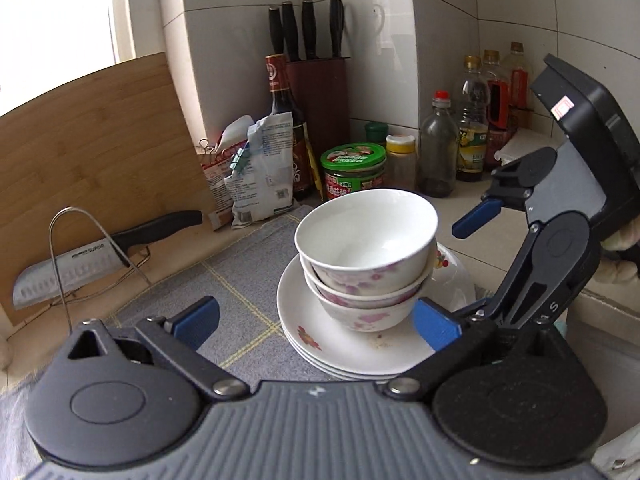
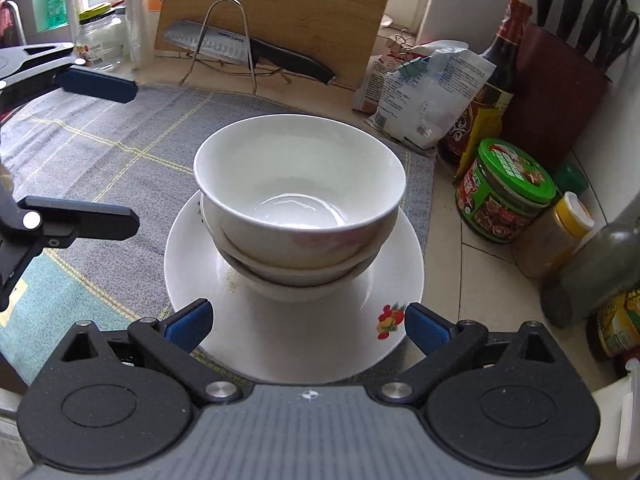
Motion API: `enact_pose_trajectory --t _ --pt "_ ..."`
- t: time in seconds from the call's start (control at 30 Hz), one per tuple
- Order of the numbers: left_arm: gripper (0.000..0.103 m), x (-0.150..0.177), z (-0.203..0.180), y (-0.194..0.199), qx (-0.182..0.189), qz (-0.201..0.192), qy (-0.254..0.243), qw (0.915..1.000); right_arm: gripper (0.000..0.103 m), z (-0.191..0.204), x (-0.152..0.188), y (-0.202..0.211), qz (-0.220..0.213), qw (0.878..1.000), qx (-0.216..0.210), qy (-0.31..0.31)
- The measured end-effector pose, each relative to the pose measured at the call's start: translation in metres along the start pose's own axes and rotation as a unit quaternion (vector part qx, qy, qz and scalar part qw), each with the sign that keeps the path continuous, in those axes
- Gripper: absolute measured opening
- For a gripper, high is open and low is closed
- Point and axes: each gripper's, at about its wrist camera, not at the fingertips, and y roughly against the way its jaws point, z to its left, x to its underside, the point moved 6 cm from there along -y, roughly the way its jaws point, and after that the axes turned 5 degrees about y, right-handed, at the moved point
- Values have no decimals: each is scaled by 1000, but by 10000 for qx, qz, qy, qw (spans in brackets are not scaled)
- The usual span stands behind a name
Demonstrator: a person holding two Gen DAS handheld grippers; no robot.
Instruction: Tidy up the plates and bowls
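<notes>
Three nested white bowls with pink flower prints (image 1: pixel 366 256) (image 2: pixel 298 196) stand on a stack of white plates (image 1: pixel 320 332) (image 2: pixel 280 344) on a grey checked cloth (image 1: pixel 240 280) (image 2: pixel 100 148). My left gripper (image 1: pixel 316 322) is open and empty, just in front of the plates' left side. My right gripper (image 2: pixel 306 326) is open and empty, its blue fingertips (image 2: pixel 426 330) over the plates' near rim. The right gripper also shows in the left wrist view (image 1: pixel 476 220), open, to the right of the bowls.
A bamboo cutting board (image 1: pixel 92 152) leans on the wall with a cleaver (image 1: pixel 80 264) in a wire stand. Food bags (image 1: pixel 256 164), a sauce bottle (image 1: pixel 286 120), a knife block (image 1: pixel 320 96), a green-lidded jar (image 1: pixel 354 168) and several bottles (image 1: pixel 472 120) crowd the back corner.
</notes>
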Motion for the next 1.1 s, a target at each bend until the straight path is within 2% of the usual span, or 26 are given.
enact_pose_trajectory --t 0.13,0.27,0.4,0.53,0.7,1.1 --pt "102 5 2 12 -264 151 551 9980 103 1 6 20 189 9931 593 -990" --pt "102 9 8 33 -519 458 1079 9917 103 5 17 42 534 9681 1193 -2137" --pt "102 11 10 60 -647 588 1217 9887 103 22 27 74 340 9526 1265 -2744" --pt "102 18 7 79 -722 694 1044 9895 103 45 32 97 182 9487 1299 -2876" --pt "102 25 6 99 -728 730 1072 9889 103 66 32 115 82 9486 1432 -2821" --pt "102 31 11 125 -885 632 1098 9880 103 90 30 133 -99 9495 1482 -2763"
